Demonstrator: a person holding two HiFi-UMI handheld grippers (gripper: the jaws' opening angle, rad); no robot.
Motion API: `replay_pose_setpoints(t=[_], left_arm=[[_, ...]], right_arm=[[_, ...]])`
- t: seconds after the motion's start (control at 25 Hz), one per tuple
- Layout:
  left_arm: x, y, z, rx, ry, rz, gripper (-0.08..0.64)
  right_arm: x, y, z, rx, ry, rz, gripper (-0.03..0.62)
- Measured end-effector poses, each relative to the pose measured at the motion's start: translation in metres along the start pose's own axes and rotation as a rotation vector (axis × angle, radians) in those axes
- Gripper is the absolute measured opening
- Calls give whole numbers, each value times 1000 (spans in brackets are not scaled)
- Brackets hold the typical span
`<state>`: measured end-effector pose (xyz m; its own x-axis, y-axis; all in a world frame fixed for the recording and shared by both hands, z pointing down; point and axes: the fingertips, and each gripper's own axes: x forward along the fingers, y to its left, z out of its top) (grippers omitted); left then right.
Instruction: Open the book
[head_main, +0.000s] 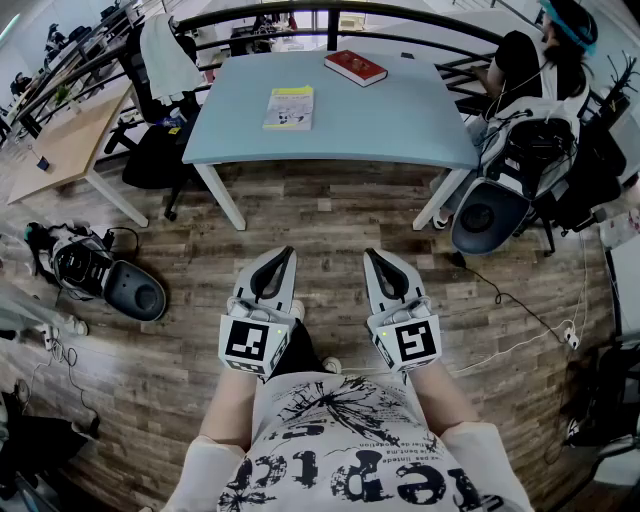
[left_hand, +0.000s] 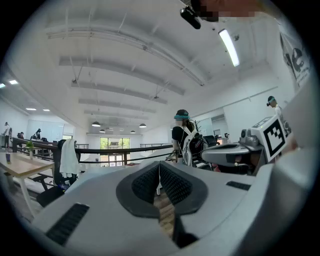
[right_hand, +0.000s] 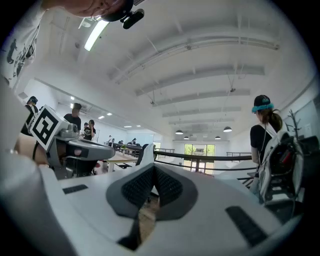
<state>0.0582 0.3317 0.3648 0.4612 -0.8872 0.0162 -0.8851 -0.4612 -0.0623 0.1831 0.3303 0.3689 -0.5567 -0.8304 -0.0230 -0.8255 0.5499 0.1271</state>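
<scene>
A book (head_main: 355, 67) is being borne on the table (head_main: 400, 130) nr its far edge, right of centre. A booklet (head_main: 289, 107) is being borne nearer & left of it, apart. L gripper (head_main: 284, 254) & R gripper (head_main: 371, 256) are being held side by side over the floor (head_main: 330, 215), well short of the table. A person (head_main: 540, 60) is being seated at its right end.

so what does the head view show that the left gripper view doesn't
Only the head view: the pale blue tabletop from above, with a closed red hardcover book and a closed yellow-and-white paperback on it. Only the left gripper view: the dark ribbed fingers close up, pressed together with nothing between them, and the white beamed ceiling. Both: the left gripper, the right gripper, the seated person in a teal cap and the black railing.
</scene>
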Motion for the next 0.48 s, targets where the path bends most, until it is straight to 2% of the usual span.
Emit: replay_pose_setpoints(t=[0.2, 0.48], left_arm=[[5, 0, -5, 10, 15, 3, 20], [22, 6, -7, -5, 29, -7, 20]], right_arm=[[4, -2, -1, -25, 13, 11, 9], [16, -15, -5, 4, 31, -5, 9]])
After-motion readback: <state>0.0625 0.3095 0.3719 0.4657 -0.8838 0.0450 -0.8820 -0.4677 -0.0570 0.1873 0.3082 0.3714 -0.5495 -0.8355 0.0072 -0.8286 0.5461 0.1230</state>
